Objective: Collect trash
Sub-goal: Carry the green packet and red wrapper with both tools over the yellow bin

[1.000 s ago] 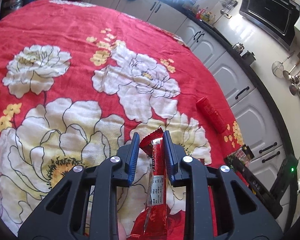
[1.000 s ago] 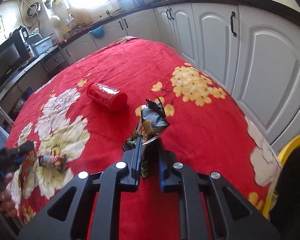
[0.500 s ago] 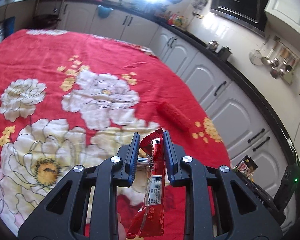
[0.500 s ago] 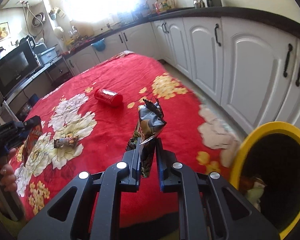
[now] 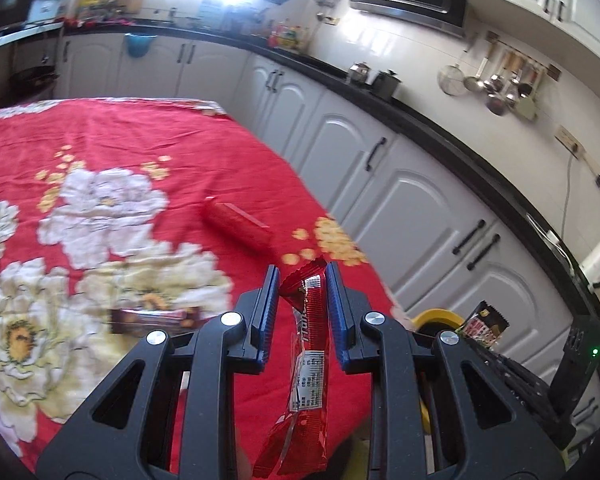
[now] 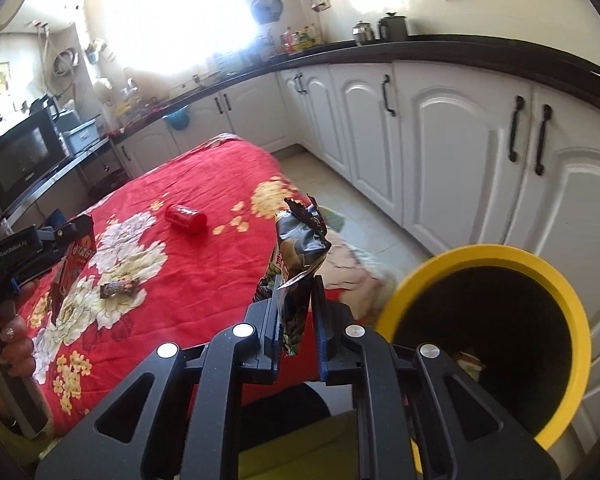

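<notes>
My left gripper [image 5: 302, 280] is shut on a long red snack wrapper [image 5: 309, 360], which hangs down between its blue pads above the table's right edge. In the right wrist view the same gripper [image 6: 60, 236] and a hand show at the left. My right gripper [image 6: 296, 292] is shut on a crumpled dark snack bag [image 6: 300, 244] that sticks up, just left of a yellow-rimmed bin [image 6: 484, 252] with some trash at its bottom. The bin's rim [image 5: 436, 316] peeks out behind my left fingers. On the table lie a red can [image 6: 185, 219] on its side and a small brown candy wrapper [image 6: 118, 288].
The table [image 5: 100, 140] wears a red cloth with white and yellow flowers. White cabinets [image 6: 440, 140] under a black counter run along the right, with a strip of floor between them and the table. A microwave [image 6: 20, 156] stands at the far left.
Both grippers have risen and swung right, off the table toward its edge, each keeping its wrapper. The yellow bin has come into view beside the right gripper.
</notes>
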